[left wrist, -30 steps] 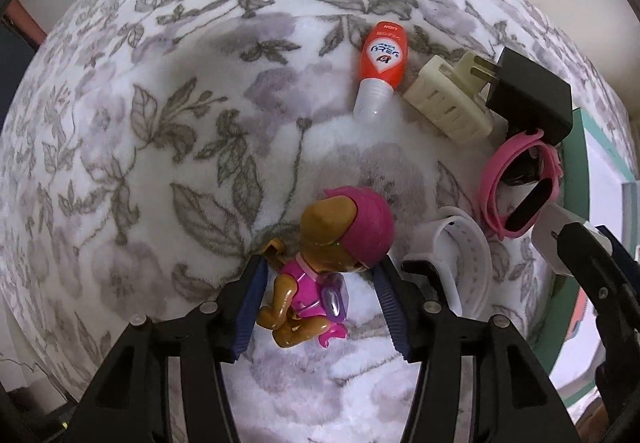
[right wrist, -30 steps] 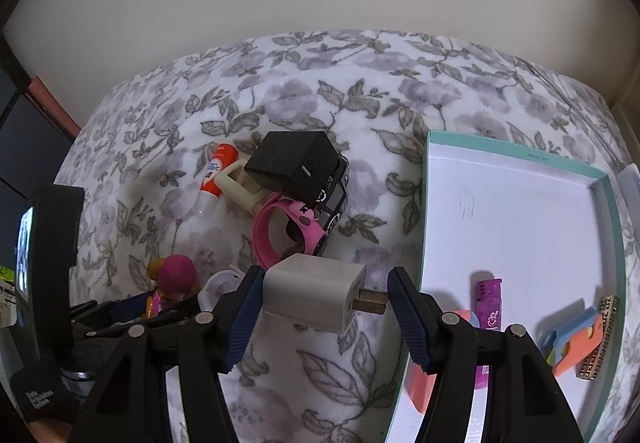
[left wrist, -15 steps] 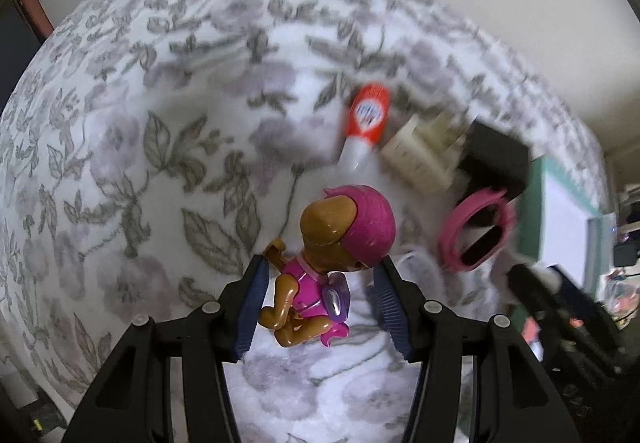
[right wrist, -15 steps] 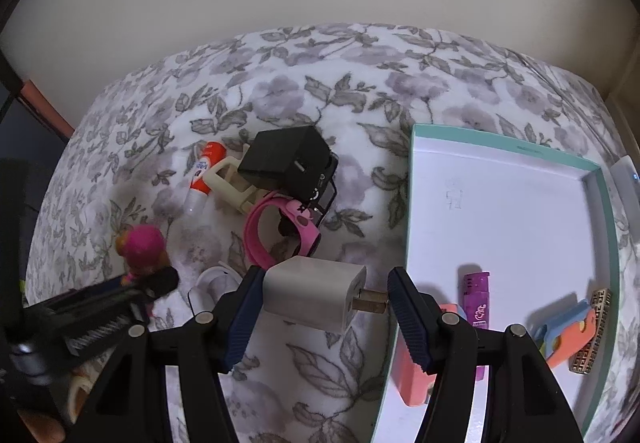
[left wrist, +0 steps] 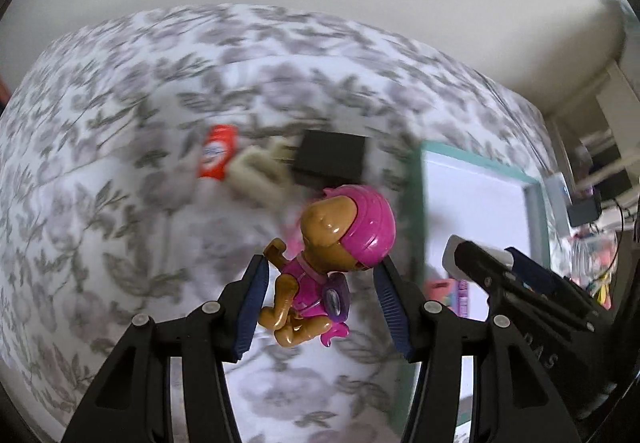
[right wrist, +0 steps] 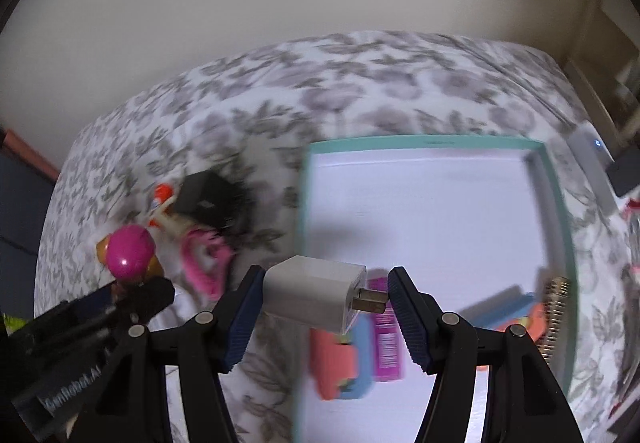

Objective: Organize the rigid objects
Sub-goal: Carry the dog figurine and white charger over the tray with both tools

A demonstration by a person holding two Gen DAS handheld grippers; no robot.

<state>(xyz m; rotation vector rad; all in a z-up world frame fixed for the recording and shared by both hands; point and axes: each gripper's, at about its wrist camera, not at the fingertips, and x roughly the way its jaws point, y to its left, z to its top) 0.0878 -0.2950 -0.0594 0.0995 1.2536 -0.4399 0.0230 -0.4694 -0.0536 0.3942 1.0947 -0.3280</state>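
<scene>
Left wrist view: left tool [left wrist: 318,309] half open and clamped on a toy dog figure [left wrist: 328,263] with a pink helmet, gripped at the body and held clear above the floral bedspread [left wrist: 100,203]. Background blurred. On the bedspread beyond: a red-capped tube [left wrist: 218,157], a cream plug adapter [left wrist: 256,173] and a black charger block [left wrist: 332,159], touching in a cluster. The teal-rimmed tray [left wrist: 418,211] sits to the right; the right tool [left wrist: 480,259] appears over it.

Right wrist view: right tool [right wrist: 324,307] a little over half open, closed on a white USB charger [right wrist: 316,293], one pad on its body end, the other against the prong tips. The charger hangs over the tray's near-left part. Already in the tray: a coral and blue piece [right wrist: 340,363], a purple item [right wrist: 386,343], and more blurred items at the right wall. A pink watch band [right wrist: 204,259] lies beside the black block.

Progress, as judged: tray partly filled; two items carried, not yet released. At least four loose items remain on the bedspread.
</scene>
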